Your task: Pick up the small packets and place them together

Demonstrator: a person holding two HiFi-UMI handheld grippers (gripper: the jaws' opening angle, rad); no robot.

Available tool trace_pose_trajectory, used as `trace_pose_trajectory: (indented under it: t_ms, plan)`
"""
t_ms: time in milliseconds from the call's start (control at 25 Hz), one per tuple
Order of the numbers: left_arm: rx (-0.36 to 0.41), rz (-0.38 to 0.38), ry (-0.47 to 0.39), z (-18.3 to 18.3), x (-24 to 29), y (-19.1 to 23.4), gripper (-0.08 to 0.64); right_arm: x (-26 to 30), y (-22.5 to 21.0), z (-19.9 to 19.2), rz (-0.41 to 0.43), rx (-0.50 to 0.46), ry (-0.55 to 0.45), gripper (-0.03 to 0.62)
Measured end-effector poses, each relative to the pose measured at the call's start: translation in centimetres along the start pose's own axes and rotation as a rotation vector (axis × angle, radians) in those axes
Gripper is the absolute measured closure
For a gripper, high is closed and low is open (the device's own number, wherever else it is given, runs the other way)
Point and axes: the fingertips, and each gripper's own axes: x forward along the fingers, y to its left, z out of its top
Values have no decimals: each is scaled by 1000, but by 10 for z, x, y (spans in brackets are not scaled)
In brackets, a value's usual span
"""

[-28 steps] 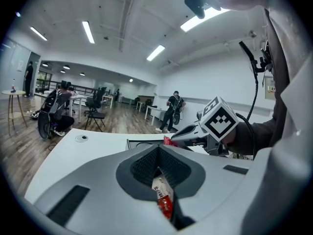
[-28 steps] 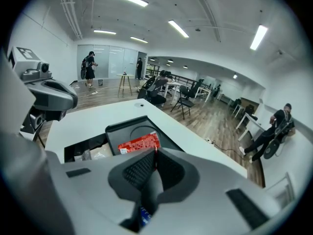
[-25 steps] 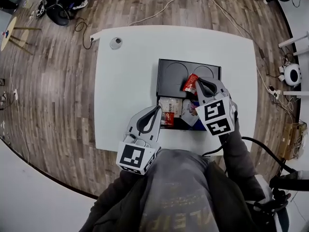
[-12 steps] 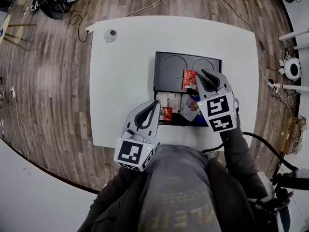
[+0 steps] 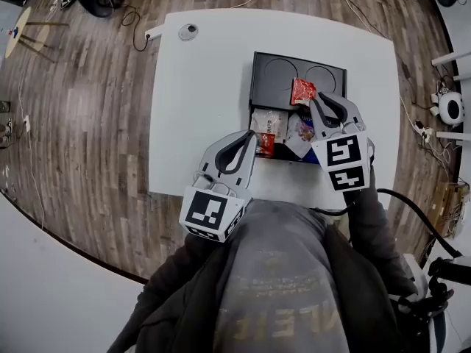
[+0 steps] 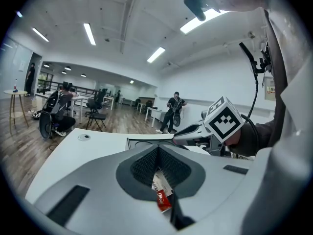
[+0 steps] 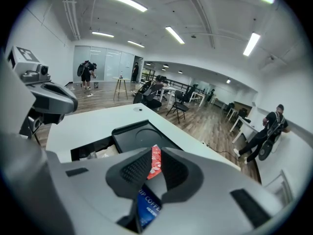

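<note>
Setting a red packet (image 5: 302, 91) down on the bare far half of the black tray (image 5: 274, 70), by the look of it. Lies near the tray's far right corner, just past the tips of the right gripper (image 5: 316, 104). Shows jaws that have just been opening and now stand a little apart, with the packet visible in the gap and neither pad plainly pressing it. Seems let go, then. Holds nothing on the other side either: left gripper (image 5: 252, 136) with tips together, hovering over the tray's near left corner, above the heap of packets (image 5: 269, 123) in the near half.

Calls next for backing the right gripper off without dragging the red packet, then dipping into the heap for another and laying it beside the first. Needs care at the tray's walls.

Leaves plenty of bare white table (image 5: 199, 101) left of the tray. Offers much less toward the table's right and near edges, both close to the tray. Keeps a small round fitting (image 5: 189, 30) well apart, at the far left corner.
</note>
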Motion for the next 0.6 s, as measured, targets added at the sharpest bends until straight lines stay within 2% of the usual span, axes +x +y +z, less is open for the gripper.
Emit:
trace_pose_trajectory:
  t_ms: [200, 320, 600]
  plan:
    - [-4, 17, 9, -5, -16, 1, 563, -2, 44, -3, 86, -28, -8, 535]
    - [-13, 24, 20, -11, -19, 2, 563, 3, 73, -10, 173, -42, 4, 535]
    - [-33, 34, 52, -22, -19, 5, 563, 14, 121, -45, 401, -27, 108, 535]
